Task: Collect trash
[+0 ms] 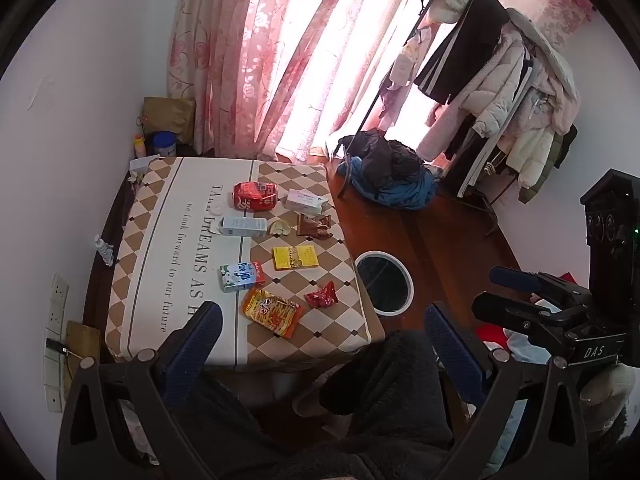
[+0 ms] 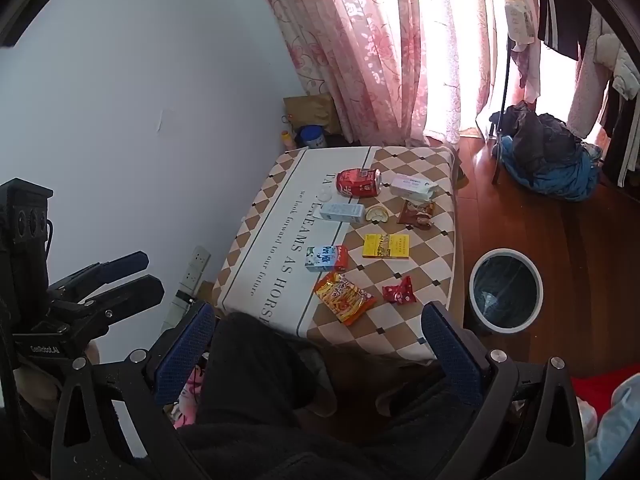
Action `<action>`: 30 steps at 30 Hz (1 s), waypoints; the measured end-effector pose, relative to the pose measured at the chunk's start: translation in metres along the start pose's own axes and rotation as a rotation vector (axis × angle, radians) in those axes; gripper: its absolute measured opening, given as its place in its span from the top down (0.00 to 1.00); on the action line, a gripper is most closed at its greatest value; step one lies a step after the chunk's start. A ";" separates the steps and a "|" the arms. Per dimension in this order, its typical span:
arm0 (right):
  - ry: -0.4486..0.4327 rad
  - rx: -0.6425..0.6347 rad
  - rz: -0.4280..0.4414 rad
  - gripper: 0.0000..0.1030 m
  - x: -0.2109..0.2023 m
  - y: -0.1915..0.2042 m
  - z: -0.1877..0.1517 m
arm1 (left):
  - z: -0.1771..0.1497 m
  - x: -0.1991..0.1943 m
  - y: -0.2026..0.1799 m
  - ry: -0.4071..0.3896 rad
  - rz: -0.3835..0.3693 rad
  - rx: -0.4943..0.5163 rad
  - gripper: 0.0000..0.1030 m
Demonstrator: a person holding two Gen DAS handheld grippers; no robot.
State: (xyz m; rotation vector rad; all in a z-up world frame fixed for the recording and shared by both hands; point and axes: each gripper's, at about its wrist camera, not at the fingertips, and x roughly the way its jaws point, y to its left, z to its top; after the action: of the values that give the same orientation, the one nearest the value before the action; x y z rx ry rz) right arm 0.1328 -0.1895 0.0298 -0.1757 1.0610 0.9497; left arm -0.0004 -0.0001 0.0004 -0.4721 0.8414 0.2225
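Hovering near the front edge of a low table (image 2: 400, 340), both grippers stand with their jaws spread wide and nothing between the blue pads. The left gripper (image 1: 320, 344) hangs over the person's dark-clad legs, and so does the right gripper (image 2: 320, 344); neither touches any of the litter.

The table wears a cloth with brown and cream diamonds and a white band of printed lettering. Trash lies scattered on its right half. Nearest the person is an orange-and-yellow snack bag (image 2: 344, 298), with a small red wrapper (image 2: 399, 290) just to its right. Beyond them sit a blue-and-red milk carton (image 2: 326, 258) and a flat yellow box (image 2: 386, 246). Farther still lie a pale blue carton (image 2: 343, 213) on its side, a piece of fruit peel (image 2: 377, 213) and a brown wrapper (image 2: 416, 213). At the far end a crushed red can (image 2: 358, 184) lies on its side beside a white tissue pack (image 2: 412, 188).

A round white trash bin (image 2: 506, 291) with a dark liner stands on the wooden floor just right of the table, well apart from both grippers. Pink flowered curtains (image 2: 380, 40) hang behind the table, and a heap of dark and blue clothing (image 2: 548, 152) rests on the floor at the far right.
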 end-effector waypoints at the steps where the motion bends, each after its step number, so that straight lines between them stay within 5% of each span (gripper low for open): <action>1: 0.001 0.001 0.000 0.00 0.000 0.000 0.000 | 0.000 0.000 0.000 0.000 0.000 -0.001 0.00; 30: -0.014 -0.032 0.003 0.00 -0.003 0.010 -0.002 | 0.000 -0.009 0.004 -0.008 -0.004 -0.012 0.00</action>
State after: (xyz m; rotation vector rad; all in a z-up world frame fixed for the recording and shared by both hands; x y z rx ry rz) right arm 0.1235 -0.1862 0.0347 -0.1935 1.0339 0.9700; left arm -0.0080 0.0030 0.0058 -0.4832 0.8317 0.2259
